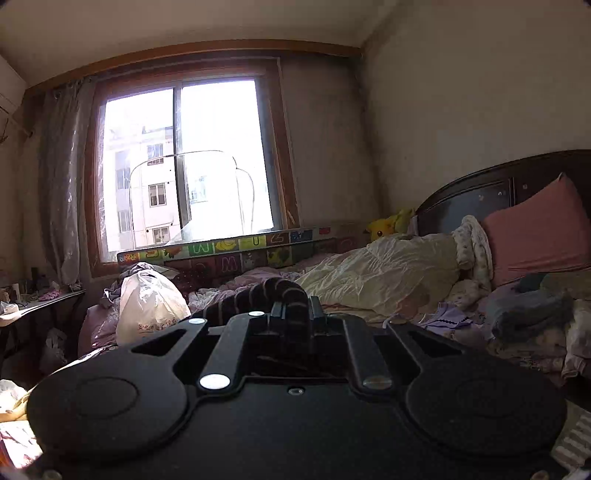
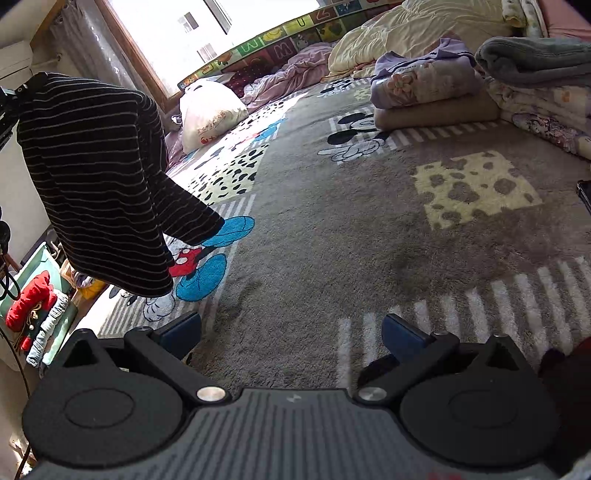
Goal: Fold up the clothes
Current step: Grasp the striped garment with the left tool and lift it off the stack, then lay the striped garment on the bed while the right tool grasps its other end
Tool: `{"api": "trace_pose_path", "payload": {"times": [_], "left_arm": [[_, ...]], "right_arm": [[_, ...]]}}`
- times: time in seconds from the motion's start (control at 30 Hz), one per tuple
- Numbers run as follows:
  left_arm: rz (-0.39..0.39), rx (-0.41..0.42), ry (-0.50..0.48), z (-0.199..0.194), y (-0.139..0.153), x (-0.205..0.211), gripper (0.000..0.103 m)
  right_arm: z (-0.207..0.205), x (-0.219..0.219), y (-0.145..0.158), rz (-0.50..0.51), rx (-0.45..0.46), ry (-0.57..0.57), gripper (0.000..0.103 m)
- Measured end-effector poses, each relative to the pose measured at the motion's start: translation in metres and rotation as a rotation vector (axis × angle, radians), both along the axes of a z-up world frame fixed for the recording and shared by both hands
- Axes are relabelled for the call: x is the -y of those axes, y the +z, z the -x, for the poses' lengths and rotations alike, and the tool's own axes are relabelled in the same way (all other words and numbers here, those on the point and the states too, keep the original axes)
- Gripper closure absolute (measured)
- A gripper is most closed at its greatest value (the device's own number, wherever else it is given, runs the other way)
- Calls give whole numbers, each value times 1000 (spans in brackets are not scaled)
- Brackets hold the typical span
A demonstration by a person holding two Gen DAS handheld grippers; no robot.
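Note:
A black garment with thin pale stripes [image 2: 99, 184] hangs in the air at the left of the right wrist view, its lower edge above the grey cartoon-mouse blanket [image 2: 332, 229] on the bed. My left gripper [image 1: 291, 314] is shut on its top edge, and a striped fold [image 1: 277, 291] curls over the fingers. In the right wrist view only a dark edge of that gripper shows at the garment's upper left corner. My right gripper [image 2: 291, 328] is open over the blanket with nothing between its blue pads [image 2: 402, 332], well to the right of the hanging garment.
Folded clothes [image 2: 424, 88] and a grey towel [image 2: 535, 59] are stacked at the bed's far right. A white plastic bag [image 2: 210, 110], a cream duvet [image 2: 417, 33] and a pink pillow [image 1: 535, 229] lie near the window [image 1: 184, 166]. A red garment [image 2: 29, 299] sits beside the bed.

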State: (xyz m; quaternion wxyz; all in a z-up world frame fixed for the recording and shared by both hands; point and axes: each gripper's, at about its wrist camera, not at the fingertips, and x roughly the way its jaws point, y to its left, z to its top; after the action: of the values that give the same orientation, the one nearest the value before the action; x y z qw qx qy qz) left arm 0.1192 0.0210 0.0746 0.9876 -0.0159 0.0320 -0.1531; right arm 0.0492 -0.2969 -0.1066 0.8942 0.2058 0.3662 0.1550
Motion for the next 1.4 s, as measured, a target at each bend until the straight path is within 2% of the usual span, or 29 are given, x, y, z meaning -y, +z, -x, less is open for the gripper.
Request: {"api": "trace_pose_path", "payload": {"times": [0.03, 0.1, 0.13, 0.2, 0.3, 0.37, 0.43, 0.47, 0.5, 0.53, 0.73, 0.87, 1.07, 1.13, 1.2, 1.4], "left_arm": [[82, -20, -28, -1, -2, -7, 95], [5, -10, 8, 8, -9, 5, 95], [-35, -31, 12, 13, -18, 11, 95], [-66, -129, -21, 17, -43, 15, 95], [-121, -337, -11, 21, -90, 18, 93], [-120, -468, 12, 24, -118, 16, 83], [-128, -521, 59, 31, -136, 12, 69], [-119, -530, 83, 40, -142, 9, 61], [-98, -536, 100, 47, -144, 4, 49], [-75, -541, 115, 53, -145, -2, 48], [35, -559, 171, 67, -140, -35, 48], [95, -571, 184, 69, -135, -50, 48], [91, -580, 174, 60, -130, -50, 47], [84, -590, 157, 55, -128, -48, 44], [77, -605, 130, 48, -128, -46, 40], [79, -674, 75, 21, -136, -49, 37]], "right_arm": [[3, 5, -2, -7, -4, -11, 0], [7, 12, -4, -19, -5, -25, 0], [9, 15, -5, -21, -2, -28, 0], [12, 19, -5, -20, 0, -32, 0], [16, 25, -4, -21, 8, -25, 0], [16, 28, -4, -13, 14, -14, 0], [16, 29, -5, -13, 12, -2, 0], [16, 29, -5, -16, 11, 5, 0], [15, 28, -5, -20, 12, 13, 0], [15, 28, -6, -25, 12, 20, 0], [12, 12, 4, 2, 62, 112, 2], [5, -6, 16, 59, 111, 218, 15], [-21, -39, 43, 188, 217, 370, 22], [-33, -48, 51, 230, 240, 401, 28], [-47, -57, 58, 261, 262, 436, 30], [-93, -77, 62, 359, 279, 515, 33]]}}
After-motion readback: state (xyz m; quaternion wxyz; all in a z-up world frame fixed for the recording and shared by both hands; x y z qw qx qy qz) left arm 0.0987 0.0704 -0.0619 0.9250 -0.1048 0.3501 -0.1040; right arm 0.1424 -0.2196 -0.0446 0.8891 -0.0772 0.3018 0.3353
